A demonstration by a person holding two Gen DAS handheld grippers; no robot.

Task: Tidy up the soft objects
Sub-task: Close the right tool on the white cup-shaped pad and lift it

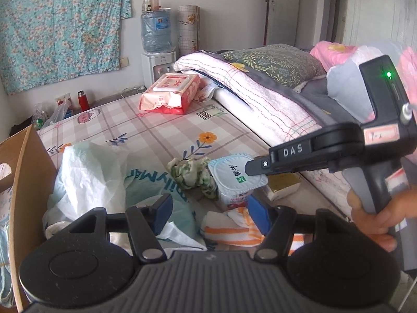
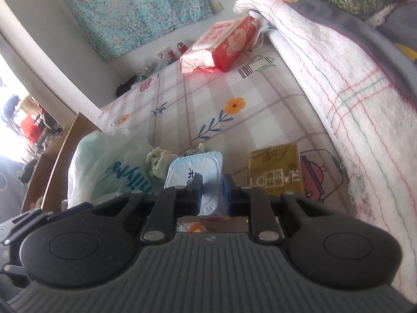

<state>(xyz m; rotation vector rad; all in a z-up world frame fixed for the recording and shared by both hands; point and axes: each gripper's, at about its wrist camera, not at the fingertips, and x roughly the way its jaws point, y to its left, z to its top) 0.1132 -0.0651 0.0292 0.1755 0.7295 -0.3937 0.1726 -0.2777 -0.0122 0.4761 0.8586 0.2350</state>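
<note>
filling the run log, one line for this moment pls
left gripper: open, empty | right gripper: shut on blue wipes pack | striped towel: on bed

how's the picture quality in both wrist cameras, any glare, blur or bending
Left wrist view: even daylight, mostly sharp, dark fisheye corners; the folded blanket bows. Right wrist view: blown-out glare at the left edge, a tilted scene, the wet-wipes pack soft close up, the blanket strongly curved.

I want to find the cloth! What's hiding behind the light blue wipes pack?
A crumpled green cloth sits just behind the wipes pack. The pack covers its near side.
</note>
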